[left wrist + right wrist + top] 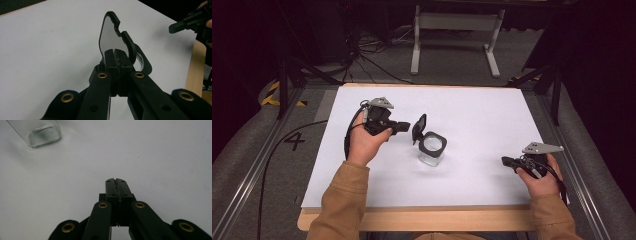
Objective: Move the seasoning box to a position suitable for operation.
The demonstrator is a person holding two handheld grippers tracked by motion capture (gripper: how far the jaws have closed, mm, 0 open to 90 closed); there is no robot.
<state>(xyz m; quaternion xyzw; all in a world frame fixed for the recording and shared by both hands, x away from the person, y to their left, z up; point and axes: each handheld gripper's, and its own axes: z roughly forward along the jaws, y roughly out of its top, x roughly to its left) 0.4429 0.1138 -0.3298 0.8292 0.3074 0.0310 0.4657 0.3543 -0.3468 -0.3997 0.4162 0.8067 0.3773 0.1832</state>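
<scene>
On the white table top [377,185], going from the left, the left gripper [404,127] is held in the person's left hand [367,142] and points toward the middle of the table; in the left gripper view its jaws are pressed flat together with nothing between them, their tips right in front of the raised lid. Just beside it stands a small square clear glass jar [432,150] with a black collar around its mouth. Its black flip lid [419,128] is swung up and open on the jar's left side, standing roughly upright with its pale inner face toward the left gripper. Seen from above, the jar's mouth is uncovered, and whether anything lies inside cannot be told; in the right gripper view the jar's lower part [41,133] looks clear and see-through. Well apart, near the table's right edge, the right gripper [507,161] sits in the person's right hand [542,182], pointing left toward the jar, its jaws [118,185] closed tight on nothing above bare table.
</scene>
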